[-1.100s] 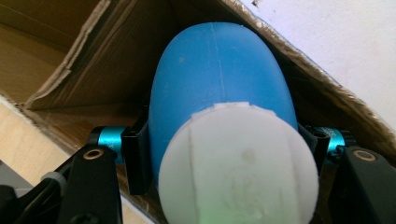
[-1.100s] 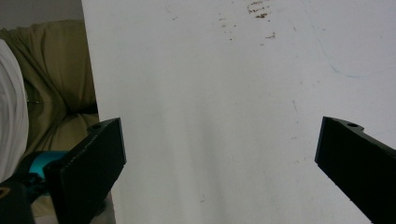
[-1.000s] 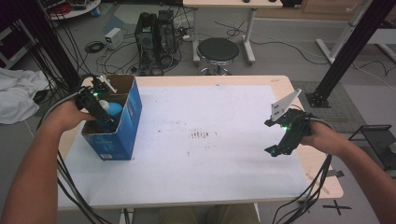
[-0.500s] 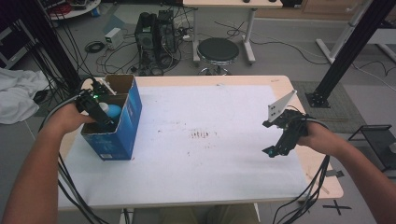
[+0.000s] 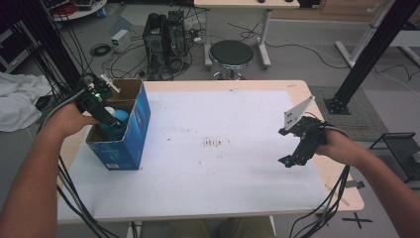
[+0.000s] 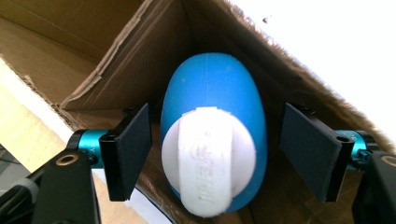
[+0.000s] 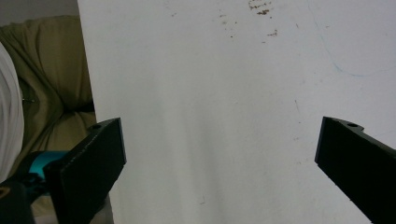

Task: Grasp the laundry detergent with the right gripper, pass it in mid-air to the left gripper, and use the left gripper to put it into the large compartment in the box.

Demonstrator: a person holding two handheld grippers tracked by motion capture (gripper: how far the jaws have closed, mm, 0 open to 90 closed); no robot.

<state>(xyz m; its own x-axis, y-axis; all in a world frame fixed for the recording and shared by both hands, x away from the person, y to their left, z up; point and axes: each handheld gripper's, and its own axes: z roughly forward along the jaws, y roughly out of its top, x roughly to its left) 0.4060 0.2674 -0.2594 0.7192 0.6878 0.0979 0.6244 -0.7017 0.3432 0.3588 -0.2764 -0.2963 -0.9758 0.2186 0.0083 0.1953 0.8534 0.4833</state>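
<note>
The high view is evenly lit and slightly soft, with faint shadows — the white table (image 5: 213, 163) is bright but not glaring. In the left gripper view the table burns out to pure white, while the box (image 6: 93, 56) interior sits dim — the jaws in both gripper views look blurred.

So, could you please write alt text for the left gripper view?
A blue egg-shaped object with a white cap sits inside a cardboard box, between the left gripper's black jaws, which have just been opening and stand clear of it.
</note>
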